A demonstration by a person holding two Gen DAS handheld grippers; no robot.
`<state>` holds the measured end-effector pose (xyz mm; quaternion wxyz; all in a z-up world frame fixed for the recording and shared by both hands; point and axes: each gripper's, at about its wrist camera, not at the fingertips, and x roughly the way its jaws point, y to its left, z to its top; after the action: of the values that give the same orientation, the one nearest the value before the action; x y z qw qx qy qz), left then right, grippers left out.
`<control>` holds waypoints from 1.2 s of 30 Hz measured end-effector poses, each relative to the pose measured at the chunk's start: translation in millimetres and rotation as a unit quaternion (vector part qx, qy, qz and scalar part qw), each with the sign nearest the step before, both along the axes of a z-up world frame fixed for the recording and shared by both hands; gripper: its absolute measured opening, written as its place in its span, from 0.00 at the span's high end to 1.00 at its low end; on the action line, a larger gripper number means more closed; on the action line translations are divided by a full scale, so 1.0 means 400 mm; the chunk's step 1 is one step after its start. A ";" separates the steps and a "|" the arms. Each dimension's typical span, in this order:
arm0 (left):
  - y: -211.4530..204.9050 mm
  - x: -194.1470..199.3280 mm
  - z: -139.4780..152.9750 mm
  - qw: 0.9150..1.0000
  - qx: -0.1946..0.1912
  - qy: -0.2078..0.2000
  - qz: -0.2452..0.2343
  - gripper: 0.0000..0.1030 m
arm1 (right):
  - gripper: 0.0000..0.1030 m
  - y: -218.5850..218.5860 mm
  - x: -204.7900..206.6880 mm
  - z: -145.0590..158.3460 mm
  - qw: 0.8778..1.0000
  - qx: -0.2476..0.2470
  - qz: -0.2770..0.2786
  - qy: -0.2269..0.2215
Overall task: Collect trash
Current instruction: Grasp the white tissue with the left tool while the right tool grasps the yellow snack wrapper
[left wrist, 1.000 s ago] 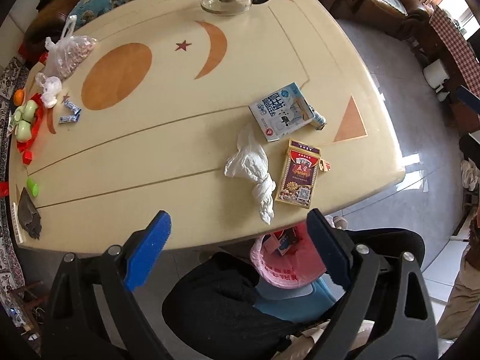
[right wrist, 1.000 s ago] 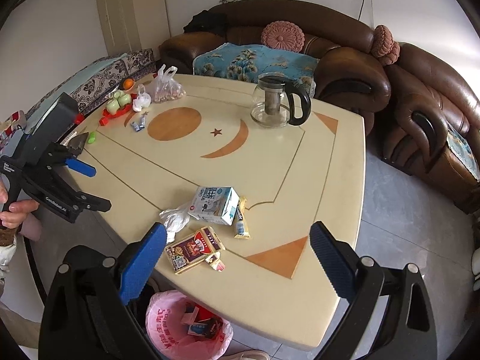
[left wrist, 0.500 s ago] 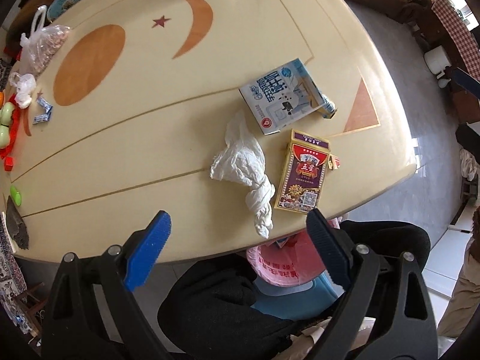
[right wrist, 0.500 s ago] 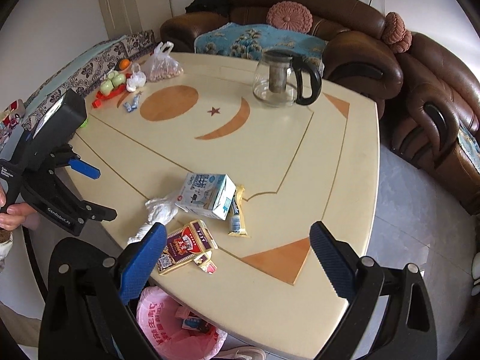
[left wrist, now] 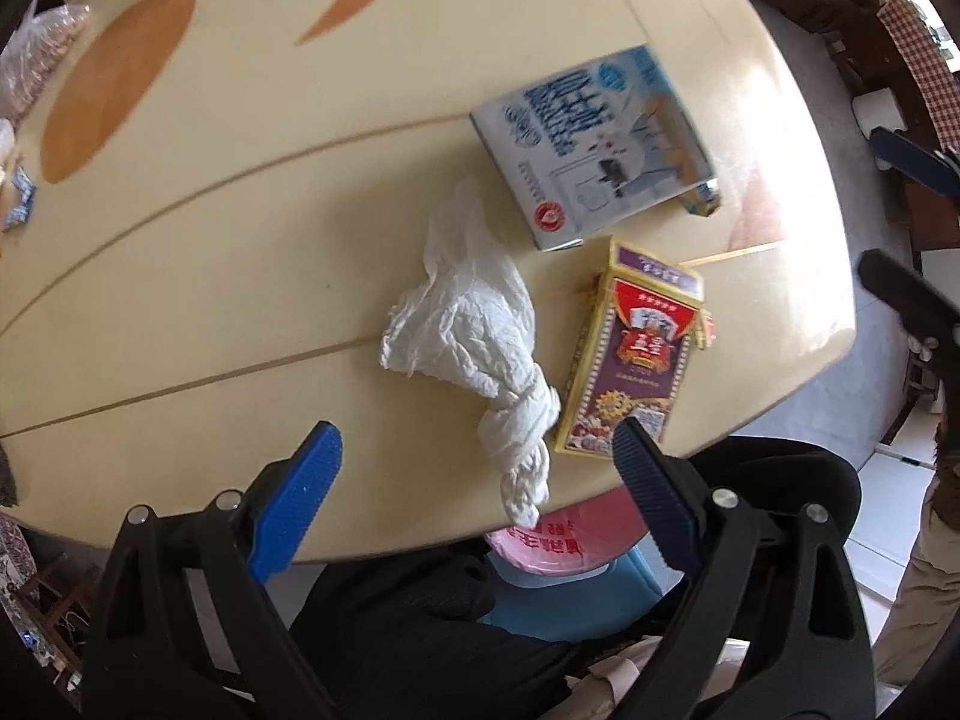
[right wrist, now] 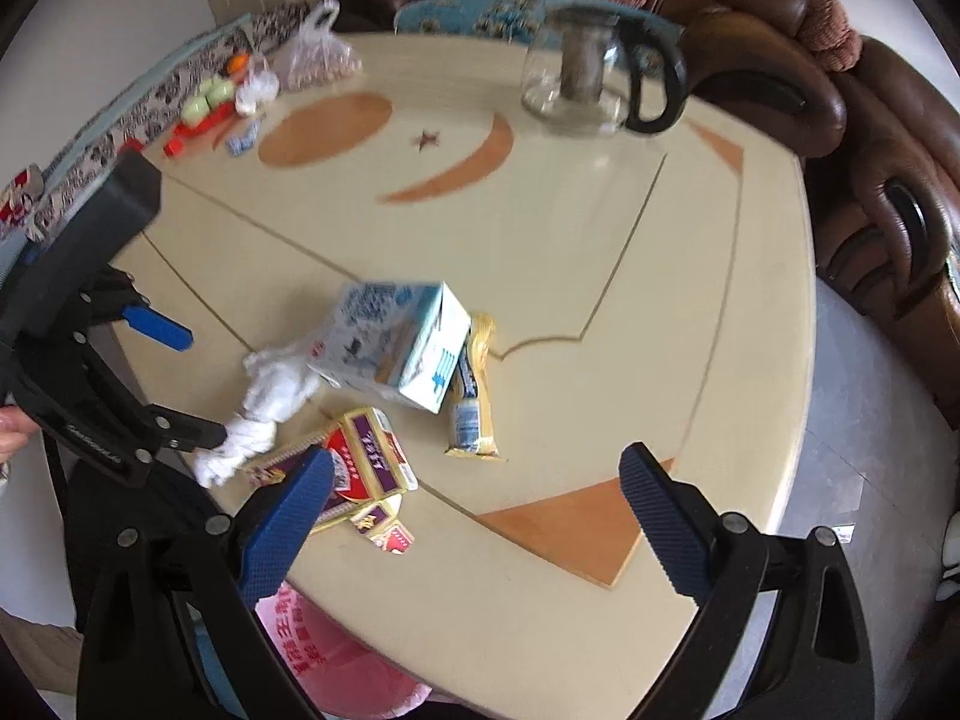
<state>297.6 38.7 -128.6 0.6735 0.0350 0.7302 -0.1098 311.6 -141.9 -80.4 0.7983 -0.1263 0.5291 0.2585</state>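
On the cream counter [left wrist: 240, 276], the left claw [left wrist: 474, 468] gapes wide around the twisted tail of the crumpled tissue [left wrist: 474, 330] (not touching), card box [left wrist: 636, 360] and milk carton [left wrist: 594, 138] beyond, right claw [right wrist: 474, 510] likewise wide, holding nothing.

Cream desk [left wrist: 180, 312] with orange oval, crescent and small brown star inlays, white crumpled tissue [left wrist: 474, 330], blue-and-white milk carton [left wrist: 591, 138], purple, red and yellow card box [left wrist: 636, 354], pink bin bag [right wrist: 336, 660] with red print, blue textured pads [left wrist: 297, 504] on black tool [left wrist: 474, 462], brown sofa [right wrist: 870, 138].
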 end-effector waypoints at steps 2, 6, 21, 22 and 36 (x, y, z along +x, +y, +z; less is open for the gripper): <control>0.005 0.008 -0.022 1.000 0.000 0.006 0.006 0.13 | 0.09 0.016 0.013 -0.041 1.000 -0.013 0.010 0.012; 0.018 0.022 -0.048 1.000 -0.006 0.016 0.015 0.13 | 0.09 0.043 0.031 -0.098 0.999 -0.024 0.022 0.030; 0.028 0.023 -0.128 0.999 -0.015 0.032 0.023 0.13 | 0.20 0.089 0.081 -0.205 0.996 -0.073 0.042 0.033; 0.027 0.023 -0.129 0.999 -0.014 0.030 0.023 0.13 | 0.21 0.093 0.082 -0.209 0.996 -0.075 0.044 0.033; 0.035 0.043 -0.095 1.000 -0.017 0.004 0.023 0.27 | 0.76 0.115 0.098 -0.231 0.995 -0.060 0.062 0.041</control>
<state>314.9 52.9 -166.7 0.6730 0.0065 0.7318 -0.1066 350.6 -95.8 -172.6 0.7493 -0.1955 0.5674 0.2802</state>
